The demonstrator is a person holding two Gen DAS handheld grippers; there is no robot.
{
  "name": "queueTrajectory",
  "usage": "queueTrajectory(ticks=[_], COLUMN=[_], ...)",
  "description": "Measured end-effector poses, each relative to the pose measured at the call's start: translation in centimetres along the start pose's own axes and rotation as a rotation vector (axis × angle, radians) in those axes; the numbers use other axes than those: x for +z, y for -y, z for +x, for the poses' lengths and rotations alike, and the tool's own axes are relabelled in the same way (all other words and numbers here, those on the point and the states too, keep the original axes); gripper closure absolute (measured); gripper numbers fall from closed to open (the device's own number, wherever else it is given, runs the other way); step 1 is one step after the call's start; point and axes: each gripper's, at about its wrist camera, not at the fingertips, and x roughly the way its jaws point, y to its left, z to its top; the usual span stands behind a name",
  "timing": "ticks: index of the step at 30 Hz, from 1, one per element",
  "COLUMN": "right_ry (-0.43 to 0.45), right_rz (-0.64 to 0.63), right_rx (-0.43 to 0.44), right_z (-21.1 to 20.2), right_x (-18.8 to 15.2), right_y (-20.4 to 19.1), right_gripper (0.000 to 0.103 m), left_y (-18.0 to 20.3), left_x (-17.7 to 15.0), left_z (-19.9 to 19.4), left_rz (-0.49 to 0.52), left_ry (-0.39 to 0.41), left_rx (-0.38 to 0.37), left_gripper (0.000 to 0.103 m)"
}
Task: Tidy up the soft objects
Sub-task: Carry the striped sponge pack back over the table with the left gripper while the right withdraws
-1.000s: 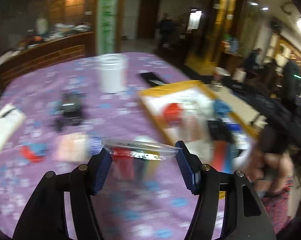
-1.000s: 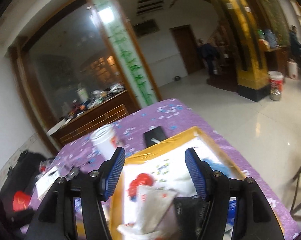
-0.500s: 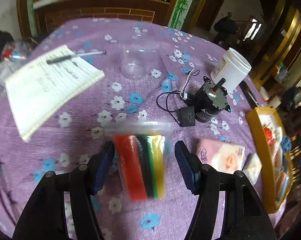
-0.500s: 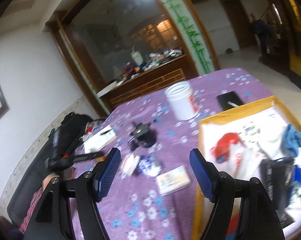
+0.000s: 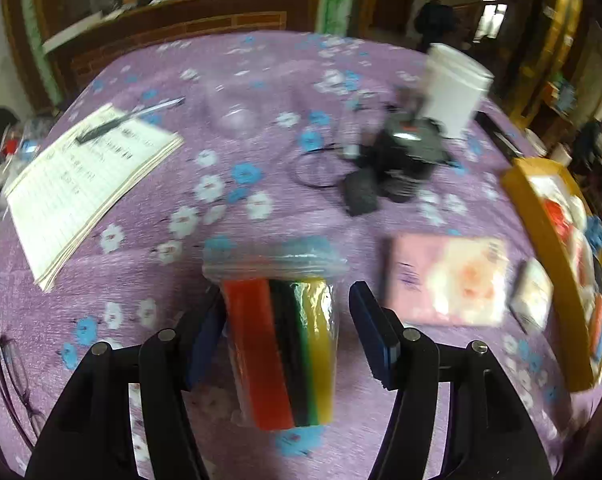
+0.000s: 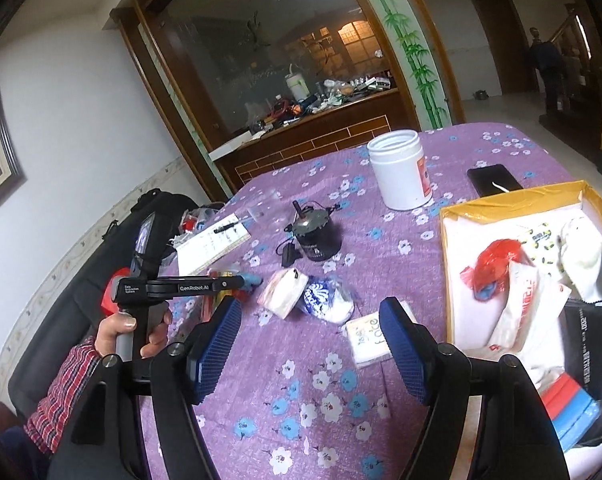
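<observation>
Your left gripper (image 5: 287, 332) straddles the clear bag of coloured sponges (image 5: 281, 340), jaws spread wide. The left pad looks right against the red side; the right pad stands apart from the yellow side, so nothing is clamped, and blur hides whether the bag rests on the purple floral tablecloth (image 5: 221, 200). The bag's long axis runs straight along your fingers, sealed end pointing away, so closing would squeeze it across its short width. From the bag, the pink tissue pack (image 5: 447, 280) lies just to the right, and the yellow-rimmed box (image 5: 541, 248) sits beyond that, at the cloth's right edge. Your right gripper (image 6: 311, 346) hangs wide and empty over the cloth, with the same box (image 6: 447, 264) to its right. The left one is far nearer the bag; I judge it should do the carrying.
</observation>
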Motion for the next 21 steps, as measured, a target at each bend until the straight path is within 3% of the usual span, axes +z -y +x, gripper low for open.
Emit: queueTrajectory(ticks=[3,5,7,9,12,17,21], right_ry=[0.004,0.013,0.02,0.026,0.04,0.093,0.194], right_rz=[0.001,0.0,-0.003,-0.007,-0.015,-0.008,0.075], right_rx=[0.01,0.007,0.005,-0.003,-0.011,-0.023,-0.06], right_z=[-0.1,-0.2,-0.1,0.0,0.1,-0.7,-2.4], right_x=[-0.2,-0.3,-0.4,-0.5,-0.6,-0.4,0.2], right_y=[0.0,0.1,0.1,0.2,0.4,1.2,3.1], right_gripper=[0.029,0.029,0.029,0.029,0.029,0.029,0.029], left_y=[1.6,2.3,2.9,3.3,3.7,4.6,8.3], left_x=[-1.2,-1.7,-2.3,-2.8,-3.4,-3.1,-1.8], left_z=[-1.5,-1.9,-1.3,-0.1,0.6,-0.9,-4.6], left_rz=[0.043,0.071,0.097,0.123,0.138,0.129,0.147], left_ry=[0.026,0.042,0.014,-0.014,-0.004,0.023,0.094], left_rx=[-0.031,0.024,0.075,0.143,0.181,0.152,0.033], left_gripper=[0.042,0.045,0.057,0.057,0.062,0.08,0.085])
